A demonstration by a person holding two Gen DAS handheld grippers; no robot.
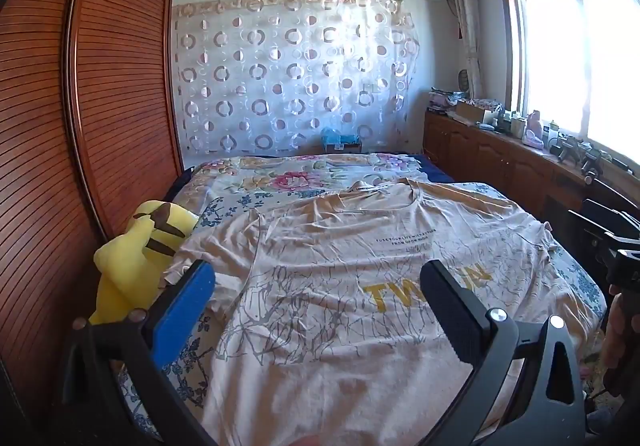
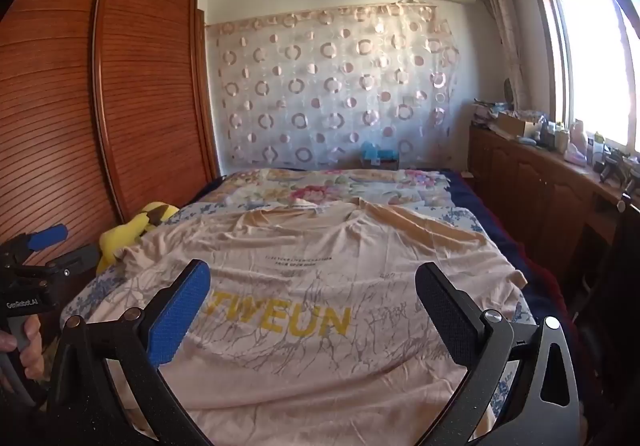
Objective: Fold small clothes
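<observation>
A pale peach T-shirt (image 1: 332,278) with yellow letters and grey branch print lies spread flat, front up, on the bed, collar toward the far end; it also shows in the right wrist view (image 2: 320,286). My left gripper (image 1: 320,286) is open and empty, held above the shirt's lower left part. My right gripper (image 2: 314,286) is open and empty, above the shirt's lower middle. The left gripper shows at the left edge of the right wrist view (image 2: 40,246), and the right gripper at the right edge of the left wrist view (image 1: 616,246).
A floral bedsheet (image 1: 288,173) covers the bed. A yellow plush toy (image 1: 136,258) lies at the bed's left edge against a wooden wardrobe (image 1: 80,125). A low wooden cabinet (image 1: 500,153) with clutter runs under the window on the right.
</observation>
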